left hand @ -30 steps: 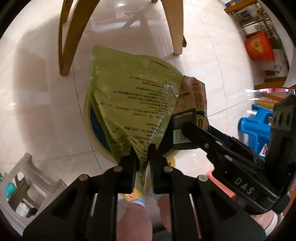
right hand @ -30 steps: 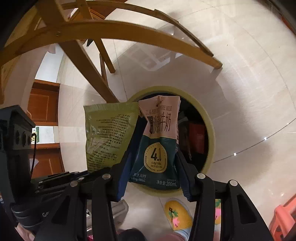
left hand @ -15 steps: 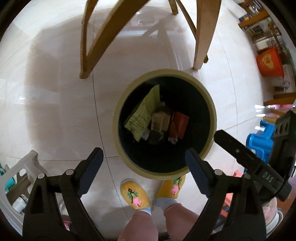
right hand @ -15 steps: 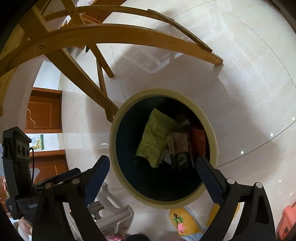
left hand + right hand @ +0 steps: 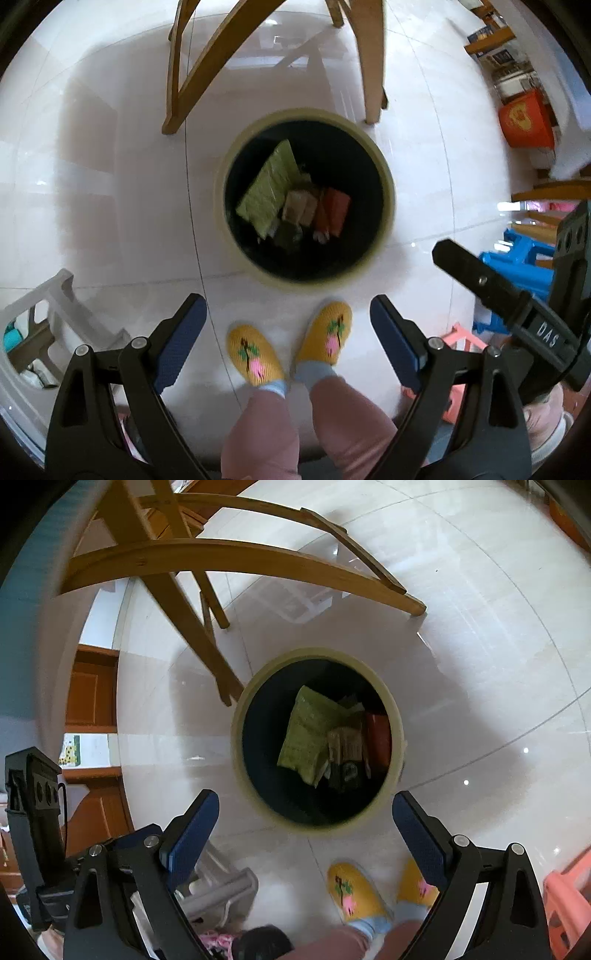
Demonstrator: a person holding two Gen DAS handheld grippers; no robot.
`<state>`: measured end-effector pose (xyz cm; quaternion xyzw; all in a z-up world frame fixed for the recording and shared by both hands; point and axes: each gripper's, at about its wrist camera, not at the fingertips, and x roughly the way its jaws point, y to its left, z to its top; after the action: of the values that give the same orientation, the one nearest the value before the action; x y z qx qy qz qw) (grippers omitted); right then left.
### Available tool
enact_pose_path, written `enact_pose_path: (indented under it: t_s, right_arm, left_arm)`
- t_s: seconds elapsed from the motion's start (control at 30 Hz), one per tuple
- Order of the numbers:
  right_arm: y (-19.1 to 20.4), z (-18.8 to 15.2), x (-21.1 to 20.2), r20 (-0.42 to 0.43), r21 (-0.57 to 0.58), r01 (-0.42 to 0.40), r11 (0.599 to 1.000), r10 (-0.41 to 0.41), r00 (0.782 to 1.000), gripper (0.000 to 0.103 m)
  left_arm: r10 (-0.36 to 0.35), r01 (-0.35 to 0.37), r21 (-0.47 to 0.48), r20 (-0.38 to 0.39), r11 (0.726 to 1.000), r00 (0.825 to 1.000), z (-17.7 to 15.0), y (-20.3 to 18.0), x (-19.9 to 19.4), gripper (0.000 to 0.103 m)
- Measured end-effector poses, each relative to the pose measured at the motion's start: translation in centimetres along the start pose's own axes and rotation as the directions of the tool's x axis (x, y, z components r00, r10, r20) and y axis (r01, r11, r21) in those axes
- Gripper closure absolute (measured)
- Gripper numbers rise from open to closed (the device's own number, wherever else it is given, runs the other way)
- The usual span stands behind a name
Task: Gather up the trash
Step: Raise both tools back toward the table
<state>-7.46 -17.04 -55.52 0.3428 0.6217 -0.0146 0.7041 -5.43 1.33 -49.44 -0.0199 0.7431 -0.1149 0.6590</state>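
Observation:
A round trash bin (image 5: 388, 206) with a pale yellow rim stands on the white tile floor; it also shows in the right wrist view (image 5: 238, 760). Inside lie a green bag (image 5: 267, 190), a tan milk carton (image 5: 299, 206) and a red packet (image 5: 332, 212); the green bag (image 5: 306, 734), carton (image 5: 345, 746) and red packet (image 5: 378, 738) show in the right wrist view too. My left gripper (image 5: 288, 314) is open and empty, above and in front of the bin. My right gripper (image 5: 304, 816) is open and empty, also above the bin's near side.
Wooden chair legs (image 5: 371, 62) stand behind the bin. The person's yellow slippers (image 5: 255, 354) are just in front of it. A white plastic stool (image 5: 40, 325) is at the left, blue stools (image 5: 524, 258) and an orange bucket (image 5: 524, 120) at the right.
Both grippers opened and dropped the green bag and the milk carton into the bin. Both grippers have since risen and drawn back from the bin.

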Motion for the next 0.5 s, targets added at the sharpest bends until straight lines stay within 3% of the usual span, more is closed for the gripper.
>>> enact_pose_path:
  t_s: [0.27, 0.37, 0.5]
  right_arm:
    - [3.8, -3.3, -9.1, -0.037, -0.054, 0.009, 0.999, -0.011, 0.999, 0.007]
    - [6.2, -3.9, -13.9, -0.029, -0.086, 0.000, 0.996, -0.003, 1.000, 0.007]
    - [9.8, -4.2, -21.2, 0.008, -0.144, -0.027, 0.989, 0.028, 1.000, 0.007]
  left_arm:
    - [-0.012, 0.012, -0.009, -0.016, 1.000, 1.000, -6.1, -1.9, -9.6, 0.015]
    - [-0.022, 0.022, -0.006, 0.014, 1.000, 1.000, -7.5, -2.5, -14.4, 0.015]
    - [-0.027, 0.025, 0.019, 0.112, 1.000, 0.993, -8.5, -3.8, -22.7, 0.015]
